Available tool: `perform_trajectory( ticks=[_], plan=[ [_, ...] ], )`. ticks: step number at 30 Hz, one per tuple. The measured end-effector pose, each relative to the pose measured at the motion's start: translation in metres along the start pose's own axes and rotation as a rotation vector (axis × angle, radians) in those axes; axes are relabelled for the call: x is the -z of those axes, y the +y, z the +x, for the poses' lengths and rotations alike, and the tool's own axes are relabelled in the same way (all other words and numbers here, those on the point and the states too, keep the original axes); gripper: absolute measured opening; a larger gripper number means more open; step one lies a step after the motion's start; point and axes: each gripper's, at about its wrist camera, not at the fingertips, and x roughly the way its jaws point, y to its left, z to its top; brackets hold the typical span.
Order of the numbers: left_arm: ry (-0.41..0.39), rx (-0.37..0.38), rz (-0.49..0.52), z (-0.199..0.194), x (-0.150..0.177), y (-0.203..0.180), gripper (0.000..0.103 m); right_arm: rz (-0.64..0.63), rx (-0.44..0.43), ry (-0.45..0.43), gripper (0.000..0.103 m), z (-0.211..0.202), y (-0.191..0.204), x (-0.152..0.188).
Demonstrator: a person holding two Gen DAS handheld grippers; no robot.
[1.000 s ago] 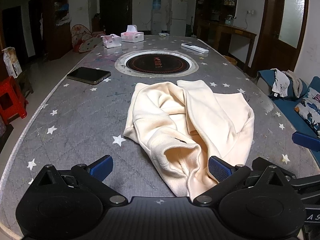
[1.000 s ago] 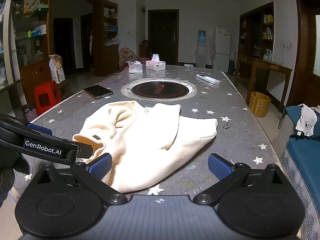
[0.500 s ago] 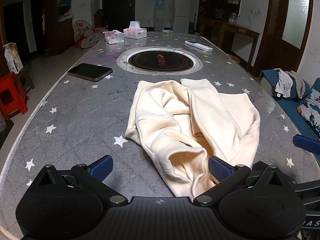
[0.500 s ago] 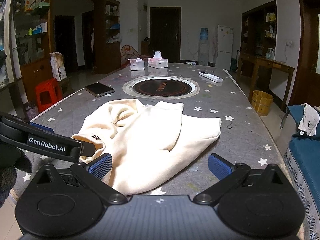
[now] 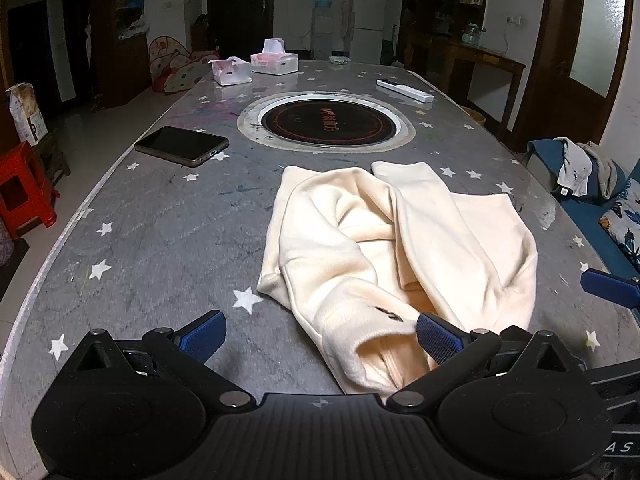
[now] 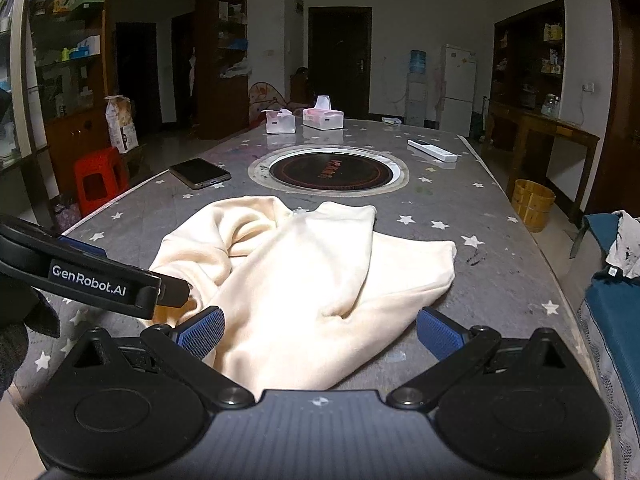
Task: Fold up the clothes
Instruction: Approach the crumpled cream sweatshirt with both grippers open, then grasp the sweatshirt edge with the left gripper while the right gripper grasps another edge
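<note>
Dark slab phone on the left of the grey star-print table, well apart from the cloth; low risk unless a wide sweep drags fabric that way.

Left gripper low at the near edge, blue-padded fingers spread wide, nothing held. Right pad just touching or overlapping the near rolled hem; pinching there likely catches only the top layer, so the layers slide apart on lift.

Cream fleece garment bunched mid-table, one flap laid across the middle, loose folds and an open cuff at the near end. Not a flat neat fold; fits either a half-done fold or a heap awaiting spreading.

Round black inset hob just beyond the far edge; pushing forward shoves the cloth onto it.

Right gripper also spread wide, empty, over the near hem. Close to the left unit; risk of collision, or uneven pull skewing the fold.
</note>
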Motion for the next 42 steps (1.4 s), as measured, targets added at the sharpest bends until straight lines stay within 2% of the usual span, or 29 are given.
perform_trajectory(
  ticks=[11, 16, 22, 25, 30, 35, 38, 40, 42],
  plan=[
    [-0.002, -0.019, 0.012, 0.017, -0.025, 0.008, 0.103, -0.012, -0.021, 0.027, 0.103, 0.033, -0.008, -0.020],
    [-0.014, -0.032, 0.041, 0.034, -0.044, 0.010, 0.103, 0.010, -0.038, 0.050, 0.103, 0.056, -0.016, -0.031],
    [-0.046, -0.001, 0.107, 0.057, -0.068, 0.007, 0.101, 0.063, -0.053, 0.084, 0.102, 0.086, -0.030, -0.045],
    [-0.063, 0.017, 0.142, 0.069, -0.080, 0.006, 0.092, 0.085, -0.055, 0.089, 0.099, 0.096, -0.039, -0.053],
    [-0.070, 0.066, 0.207, 0.092, -0.098, 0.005, 0.070, 0.115, -0.059, 0.095, 0.092, 0.112, -0.053, -0.067],
    [-0.051, 0.167, 0.313, 0.108, -0.099, -0.001, 0.070, 0.135, -0.079, 0.102, 0.086, 0.130, -0.065, -0.080],
    [-0.041, 0.206, 0.339, 0.114, -0.097, -0.002, 0.069, 0.147, -0.102, 0.122, 0.082, 0.145, -0.071, -0.087],
    [-0.035, 0.239, 0.347, 0.116, -0.096, 0.000, 0.063, 0.157, -0.117, 0.140, 0.077, 0.157, -0.075, -0.091],
    [-0.021, 0.265, 0.353, 0.121, -0.095, 0.002, 0.048, 0.170, -0.119, 0.157, 0.073, 0.168, -0.078, -0.094]
  ],
)
